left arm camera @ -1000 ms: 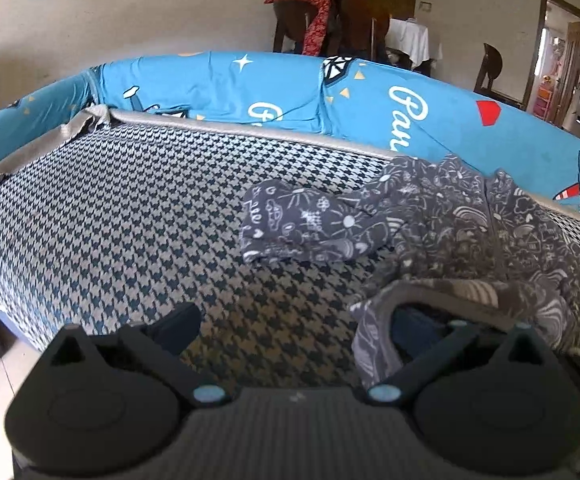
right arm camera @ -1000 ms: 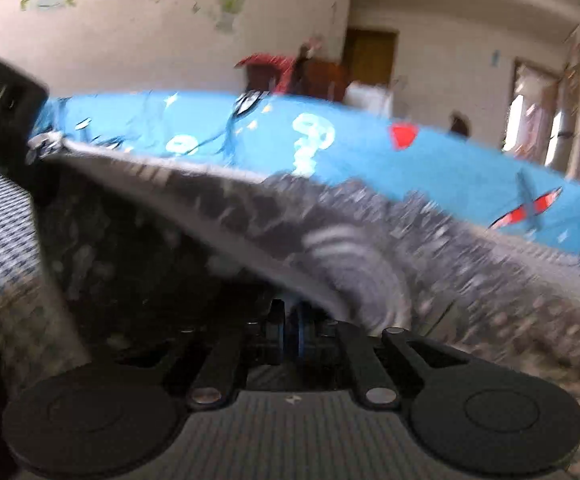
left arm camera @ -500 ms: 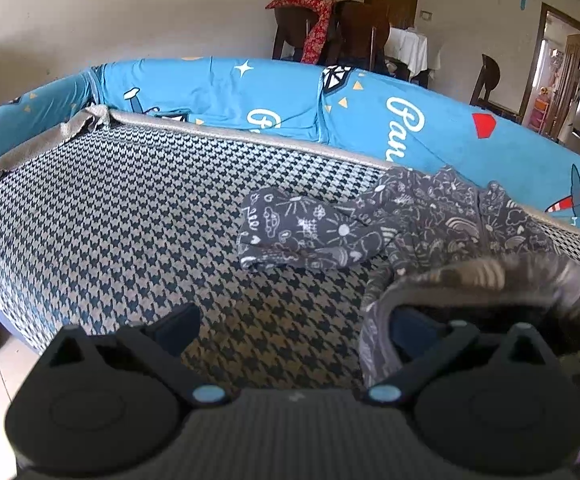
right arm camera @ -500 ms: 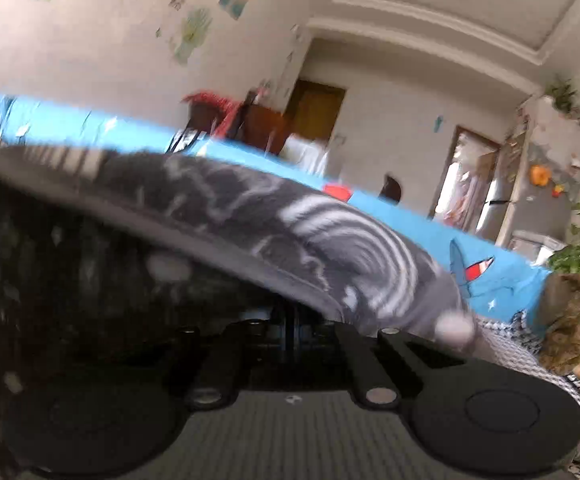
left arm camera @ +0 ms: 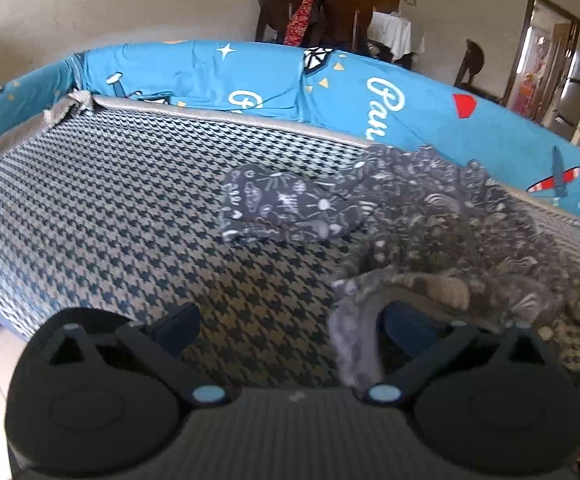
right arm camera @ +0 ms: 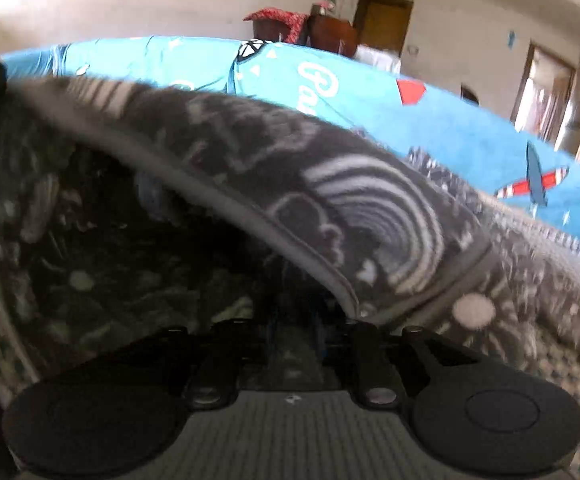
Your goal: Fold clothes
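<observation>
On the bed, a houndstooth cover (left arm camera: 122, 208) in dark blue and pale grey spans the whole working surface, with a grey piped edge along its far side. Behind that edge runs a bright blue sheet (left arm camera: 258, 76) printed with white script, stars, a red shape and a small plane, forming a raised border around the cover.

A dark grey garment (left arm camera: 421, 216) with white doodle print lies crumpled on the right half of the cover, one sleeve stretched flat toward the cover's middle. Its near edge is lifted off the cover and draped over the right-hand finger of the left gripper (left arm camera: 290, 328), whose fingers stand wide apart; the left-hand finger is bare above the cover.

From the right wrist view, the garment's (right arm camera: 353, 200) hem crosses the frame diagonally, filling most of it. The right gripper's (right arm camera: 293, 328) fingers are drawn together with cloth pinched between them; focus is soft there.

Beyond the blue sheet stands a plain pale wall, dark wooden chairs (left arm camera: 341, 12) with a red cloth (left arm camera: 293, 0) over one, a white-covered table (left arm camera: 393, 32), and an open doorway (left arm camera: 537, 52) at right.
</observation>
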Action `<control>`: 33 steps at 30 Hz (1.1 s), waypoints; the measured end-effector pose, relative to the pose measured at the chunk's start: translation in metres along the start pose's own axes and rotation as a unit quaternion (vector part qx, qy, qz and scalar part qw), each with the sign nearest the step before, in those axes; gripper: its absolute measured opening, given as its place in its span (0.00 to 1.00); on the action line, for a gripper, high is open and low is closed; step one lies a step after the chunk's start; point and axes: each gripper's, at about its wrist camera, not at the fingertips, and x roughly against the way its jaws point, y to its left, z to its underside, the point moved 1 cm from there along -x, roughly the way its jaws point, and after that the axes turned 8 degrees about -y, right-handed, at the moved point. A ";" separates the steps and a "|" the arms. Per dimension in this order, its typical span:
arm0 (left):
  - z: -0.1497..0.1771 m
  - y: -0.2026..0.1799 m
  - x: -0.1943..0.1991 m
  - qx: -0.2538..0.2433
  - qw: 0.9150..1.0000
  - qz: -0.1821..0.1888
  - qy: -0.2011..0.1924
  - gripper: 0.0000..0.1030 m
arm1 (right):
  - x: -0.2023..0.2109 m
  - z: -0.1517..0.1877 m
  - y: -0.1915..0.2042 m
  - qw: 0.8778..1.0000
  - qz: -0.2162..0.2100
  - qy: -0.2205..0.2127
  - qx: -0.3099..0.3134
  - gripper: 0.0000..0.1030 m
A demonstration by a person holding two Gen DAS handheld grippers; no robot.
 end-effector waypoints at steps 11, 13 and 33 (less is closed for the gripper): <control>-0.009 -0.017 0.020 -0.018 0.999 0.024 -0.031 1.00 | 0.047 0.015 -0.031 0.993 -0.092 0.035 -0.069 0.37; -0.009 -0.021 0.014 -0.024 0.999 0.024 -0.029 1.00 | 0.064 0.016 -0.035 0.989 -0.121 0.037 -0.078 0.40; 0.019 -0.054 -0.012 -0.097 0.990 0.104 -0.011 1.00 | 0.126 0.028 -0.065 0.995 -0.034 -0.031 -0.092 0.44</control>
